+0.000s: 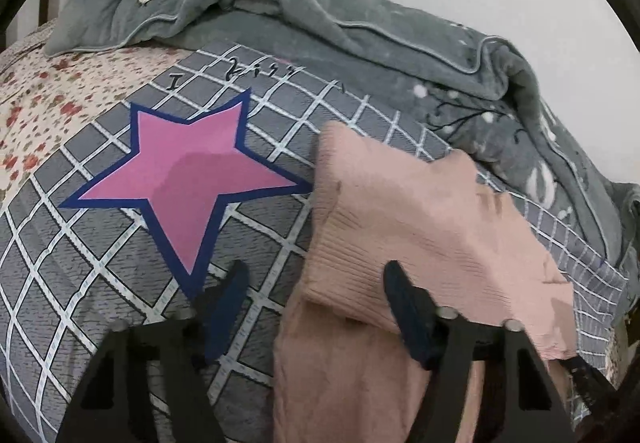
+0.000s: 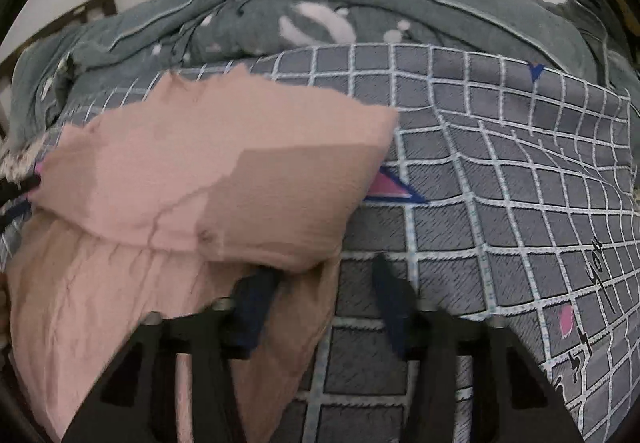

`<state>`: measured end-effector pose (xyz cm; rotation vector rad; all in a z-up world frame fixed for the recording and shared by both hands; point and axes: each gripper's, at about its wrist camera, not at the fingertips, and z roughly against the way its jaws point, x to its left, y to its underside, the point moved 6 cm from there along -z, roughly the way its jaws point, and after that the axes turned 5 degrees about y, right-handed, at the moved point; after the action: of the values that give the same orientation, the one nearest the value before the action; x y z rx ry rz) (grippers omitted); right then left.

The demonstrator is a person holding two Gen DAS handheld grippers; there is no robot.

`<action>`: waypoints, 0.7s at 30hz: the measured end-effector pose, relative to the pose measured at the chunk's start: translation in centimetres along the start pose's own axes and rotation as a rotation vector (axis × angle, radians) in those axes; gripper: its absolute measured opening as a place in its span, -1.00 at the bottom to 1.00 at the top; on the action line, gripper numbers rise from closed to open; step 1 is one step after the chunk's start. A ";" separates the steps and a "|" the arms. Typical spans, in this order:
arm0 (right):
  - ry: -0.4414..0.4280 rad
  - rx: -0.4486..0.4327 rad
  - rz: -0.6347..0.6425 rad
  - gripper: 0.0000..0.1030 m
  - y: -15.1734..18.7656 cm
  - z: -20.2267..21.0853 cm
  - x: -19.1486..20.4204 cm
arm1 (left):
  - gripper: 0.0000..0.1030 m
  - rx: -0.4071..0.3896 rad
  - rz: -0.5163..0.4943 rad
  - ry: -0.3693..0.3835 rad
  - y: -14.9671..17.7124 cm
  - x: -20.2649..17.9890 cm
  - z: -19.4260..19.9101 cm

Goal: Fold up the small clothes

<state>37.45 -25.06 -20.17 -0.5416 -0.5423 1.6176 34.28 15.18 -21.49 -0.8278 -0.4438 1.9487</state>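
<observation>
Left gripper (image 1: 316, 275) first: I see its dark fingers standing apart, nothing pinched. One finger sits over the grey checked bedsheet (image 1: 100, 283), just near the point of the pink star with a blue border (image 1: 188, 179); the other rests over the near edge of the pink ribbed knit garment (image 1: 420, 219). That garment lies folded over on the bed, right of the star, with a grey-green fleece blanket (image 1: 360, 43) bunched along the far side. Right gripper (image 2: 324, 275) is narrower but also parted and clamping nothing, its left finger at the pink garment's (image 2: 180, 163) near fold, its right finger over bare sheet (image 2: 500, 203).
</observation>
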 end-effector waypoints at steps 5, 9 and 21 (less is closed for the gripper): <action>0.003 0.007 -0.047 -0.43 0.1 -0.2 -1.1 | -0.25 0.023 -0.022 0.038 0.0 -0.6 -0.5; 0.048 -0.001 -0.015 -0.41 -0.1 0.1 -0.9 | -0.25 0.019 -0.054 0.026 0.2 -1.2 -0.5; -0.071 -0.112 0.015 0.02 -1.7 2.5 1.8 | -0.17 0.027 -0.027 0.045 0.4 -0.8 -1.1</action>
<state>37.02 -23.22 -17.17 -0.5739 -0.6862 1.6319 35.08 14.27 -22.20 -0.8429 -0.3989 1.9039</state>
